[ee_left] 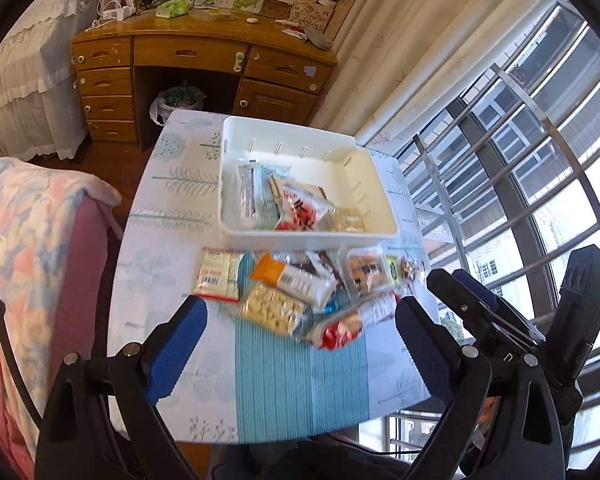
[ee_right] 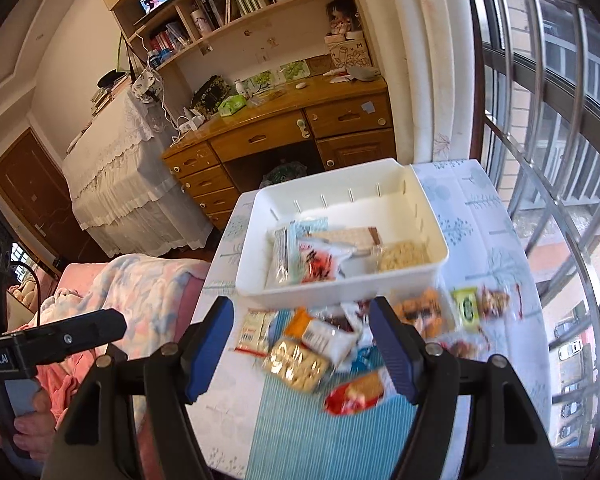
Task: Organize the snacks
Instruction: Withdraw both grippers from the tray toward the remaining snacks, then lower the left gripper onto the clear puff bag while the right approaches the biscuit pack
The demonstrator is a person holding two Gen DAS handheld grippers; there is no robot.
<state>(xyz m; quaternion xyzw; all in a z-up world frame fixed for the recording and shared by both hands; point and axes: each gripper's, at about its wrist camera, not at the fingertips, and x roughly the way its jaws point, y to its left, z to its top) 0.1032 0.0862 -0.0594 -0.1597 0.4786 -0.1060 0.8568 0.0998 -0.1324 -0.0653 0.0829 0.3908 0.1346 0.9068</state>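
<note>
A white tray (ee_left: 308, 236) (ee_right: 340, 296) stands on the table and holds several snack packs, among them a red-and-white pack (ee_left: 300, 212). In front of it lies a loose pile: a pack of pale nuts (ee_left: 270, 312) (ee_right: 298, 364), a red pack (ee_left: 340, 330) (ee_right: 356, 394), a white bar with an orange end (ee_left: 296, 280) and a small green pack (ee_right: 466, 304). My left gripper (ee_left: 300, 328) hangs open above the near side of the pile, nothing between its blue pads. My right gripper (ee_right: 302, 344) is also open and empty over the pile; it shows at the right in the left wrist view (ee_left: 456, 280).
The table (ee_left: 172, 208) has a pale patterned cloth and a teal striped mat (ee_left: 300, 392). A blanket-covered seat (ee_left: 32, 220) is close on the left, window bars (ee_left: 520, 140) on the right, a wooden desk (ee_left: 204, 60) behind. A hand (ee_right: 32, 412) grips the left gripper's handle.
</note>
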